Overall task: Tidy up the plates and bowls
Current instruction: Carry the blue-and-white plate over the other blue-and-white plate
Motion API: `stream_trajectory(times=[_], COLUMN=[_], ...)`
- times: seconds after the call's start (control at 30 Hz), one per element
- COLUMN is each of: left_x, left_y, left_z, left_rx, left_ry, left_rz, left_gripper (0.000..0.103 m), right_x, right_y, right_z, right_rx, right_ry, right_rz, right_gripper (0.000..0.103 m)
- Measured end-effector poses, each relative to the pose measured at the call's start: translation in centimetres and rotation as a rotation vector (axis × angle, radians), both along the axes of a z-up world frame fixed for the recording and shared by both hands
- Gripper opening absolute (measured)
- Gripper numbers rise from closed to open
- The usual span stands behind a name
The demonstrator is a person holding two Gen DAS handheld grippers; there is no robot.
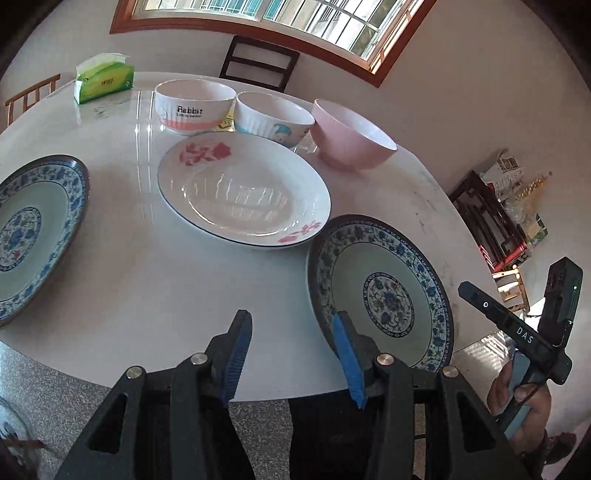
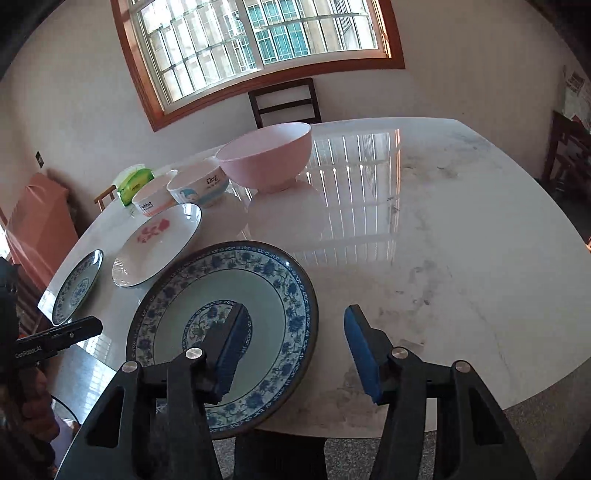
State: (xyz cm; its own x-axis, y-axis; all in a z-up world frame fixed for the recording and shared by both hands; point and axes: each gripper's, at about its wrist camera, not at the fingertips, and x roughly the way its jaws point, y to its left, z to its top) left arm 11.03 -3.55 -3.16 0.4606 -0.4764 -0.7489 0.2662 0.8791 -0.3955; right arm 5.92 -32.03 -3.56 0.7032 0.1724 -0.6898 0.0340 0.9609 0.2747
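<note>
while open, right tongs straddle the blue plate's rim.

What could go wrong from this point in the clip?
The near blue-patterned plate overhangs the table edge; a clumsy grab by the open right gripper might tip it off. The pink bowl sits near the table's rim too. The open left gripper hovers close, so the two could collide.

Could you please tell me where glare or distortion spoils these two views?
Right wrist: window bars mirror brightly on the table beyond the pink bowl; its edge bows from the fisheye. Left wrist: streaky glare inside the white plate, and the window overexposed; corners vignette black in both.
</note>
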Motion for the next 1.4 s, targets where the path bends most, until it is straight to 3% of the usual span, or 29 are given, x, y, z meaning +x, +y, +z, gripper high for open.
stream_trajectory(times=[0.1,0.47,0.67,0.73,0.8,0.83,0.87,1.4], left_x=[0.6,1.4,1.9,1.8,1.8,1.8,1.8,-0.5], left_y=[-1.2,-3.5,-4.2,-4.5,-4.7,-4.7,-4.7,-5.1], left_z=[-0.4,-1.1,-2.0,-1.9,-2.0,-2.0,-2.0,-0.8], left_rx=[0.020,0.031,0.041,0.059,0.071,0.091,0.096,0.097], left_ry=[0.024,0.086,0.119,0.125,0.132,0.124,0.123,0.045], left_rz=[-0.005,-0.052,-0.049,-0.051,-0.050,-0.030,-0.020,-0.043], left_gripper=[0.047,0.047,0.046,0.045,0.030,0.024,0.023,0.022], right_x=[0.7,2.5,2.9,3.0,2.9,2.8,2.8,-1.7], right_y=[-0.9,-0.5,-0.5,-0.4,-0.3,-0.3,-0.4,-0.6], right_z=[-1.3,-3.4,-3.8,-3.9,-4.0,-4.0,-4.0,-3.0], right_rx=[0.070,0.116,0.147,0.157,0.140,0.128,0.118,0.139], right_ry=[0.022,0.066,0.081,0.088,0.083,0.080,0.078,0.027], right_rz=[0.025,0.120,0.155,0.167,0.163,0.158,0.152,0.095], right_gripper=[0.052,0.045,0.036,0.030,0.026,0.024,0.019,0.017])
